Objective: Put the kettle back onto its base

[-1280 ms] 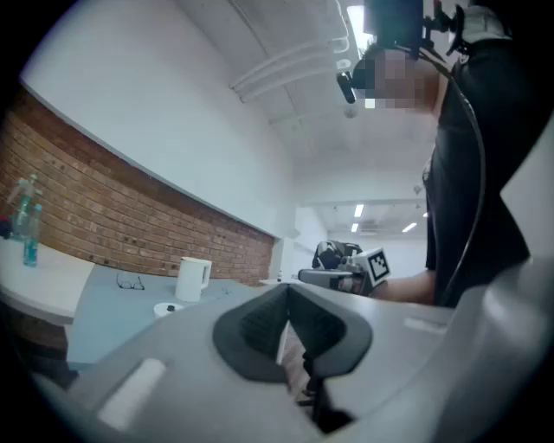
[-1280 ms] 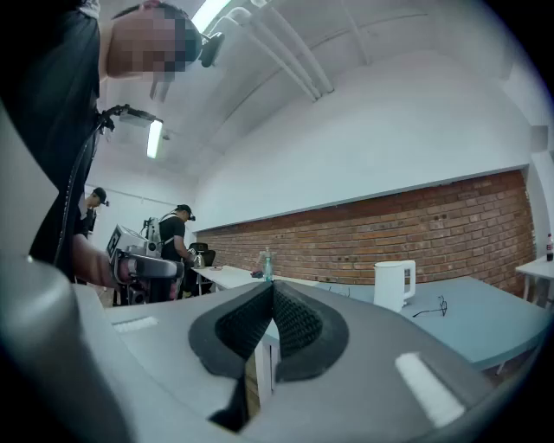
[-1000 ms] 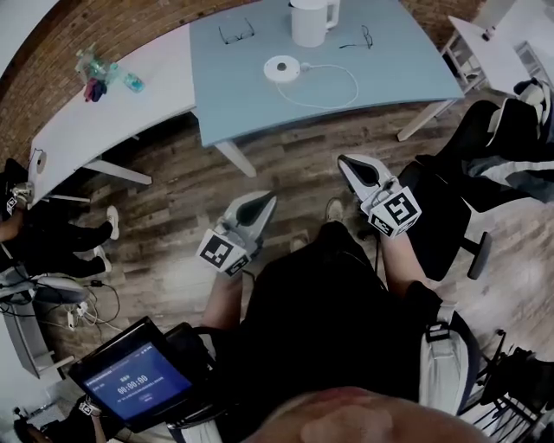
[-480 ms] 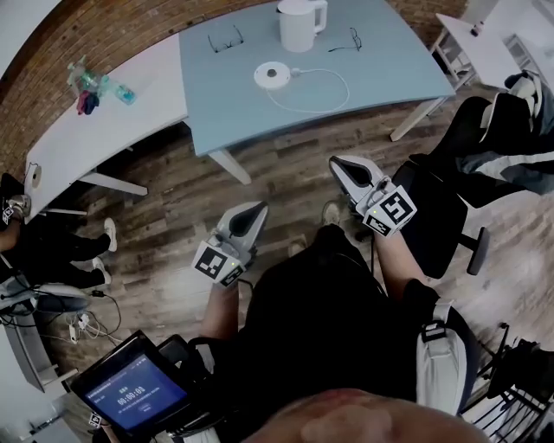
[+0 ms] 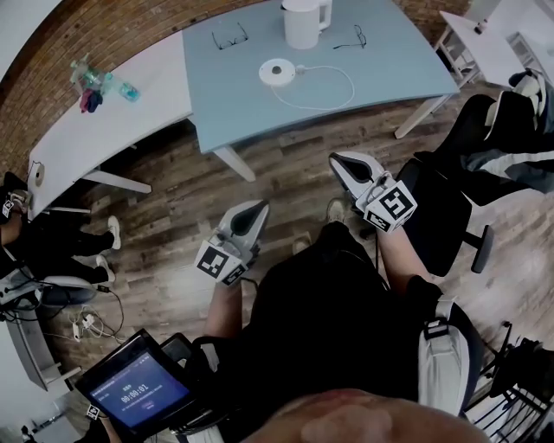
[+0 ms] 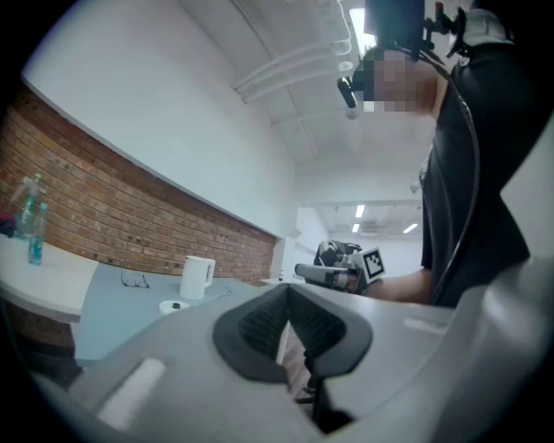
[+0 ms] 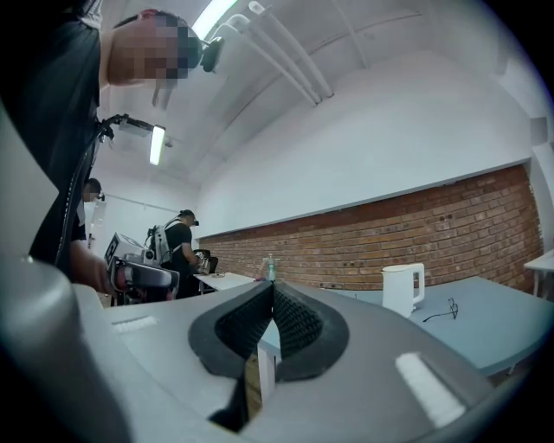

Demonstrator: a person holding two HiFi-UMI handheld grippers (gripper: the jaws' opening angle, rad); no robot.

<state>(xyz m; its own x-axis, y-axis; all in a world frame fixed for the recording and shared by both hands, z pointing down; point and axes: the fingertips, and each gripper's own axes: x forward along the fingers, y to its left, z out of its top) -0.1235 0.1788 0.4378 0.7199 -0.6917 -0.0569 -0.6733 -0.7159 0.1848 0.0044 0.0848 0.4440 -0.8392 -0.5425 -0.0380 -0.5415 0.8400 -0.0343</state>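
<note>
Found left claw (image 5: 261,208) and right claw (image 5: 338,161) shut tight, empty, short of desk (image 5: 389,60), kettle (image 5: 305,23) one o'clock off base (image 5: 278,71).

1. Soft, even indoor light comes from the ceiling tube lamps (image 7: 212,13), which glare to pure white.
2. The head view is dimmer and muted, with faint shadows under the desk (image 5: 407,69).
3. Every view bows strongly, and both gripper views have dark round edges.
4. Close to the lens, the left hand-held gripper (image 6: 287,294) and the right hand-held gripper (image 7: 273,292) look slightly soft.
</note>
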